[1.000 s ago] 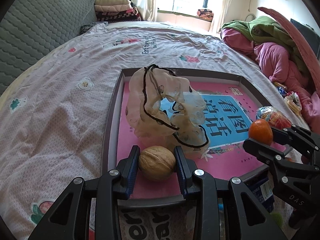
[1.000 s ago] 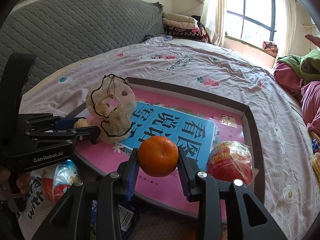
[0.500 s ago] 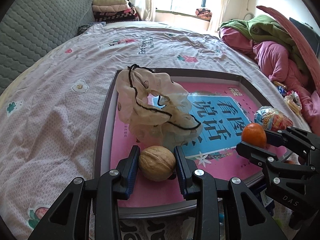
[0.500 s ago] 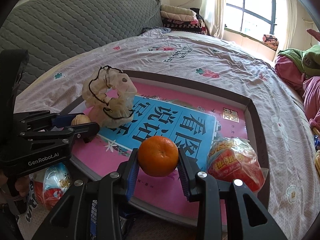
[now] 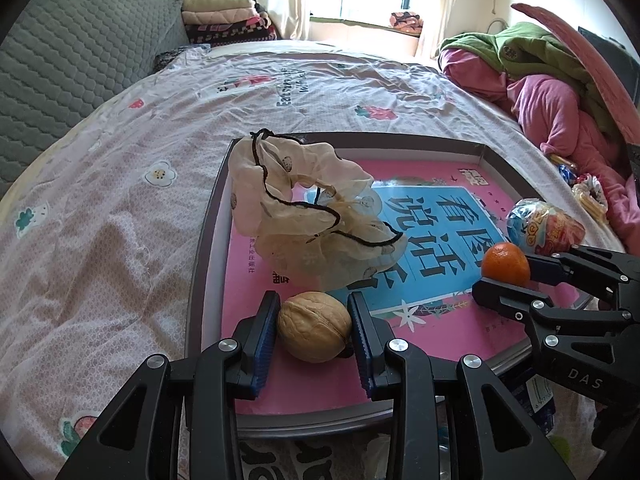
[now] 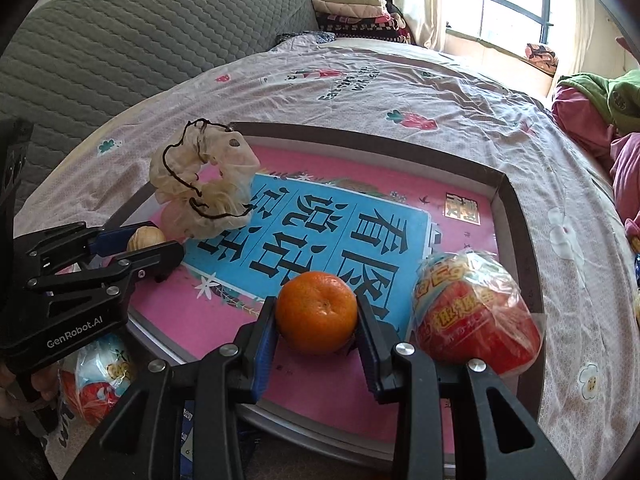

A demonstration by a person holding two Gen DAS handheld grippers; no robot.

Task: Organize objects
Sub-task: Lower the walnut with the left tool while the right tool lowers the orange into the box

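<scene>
The left gripper [image 5: 314, 326] pinches the walnut [image 5: 315, 326]; the right gripper [image 6: 316, 318] pinches the orange [image 6: 316, 317]. Lower both gently onto the pink tray [image 6: 516, 208], apart.

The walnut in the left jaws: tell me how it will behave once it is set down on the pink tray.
The walnut looks hard and rounded, so it would probably roll a little on the flat tray rather than stay put. Its ridged shell likely grips the ribbed pads of the left gripper well. It seems light, and probably rigid enough not to crack under this clamp.
</scene>
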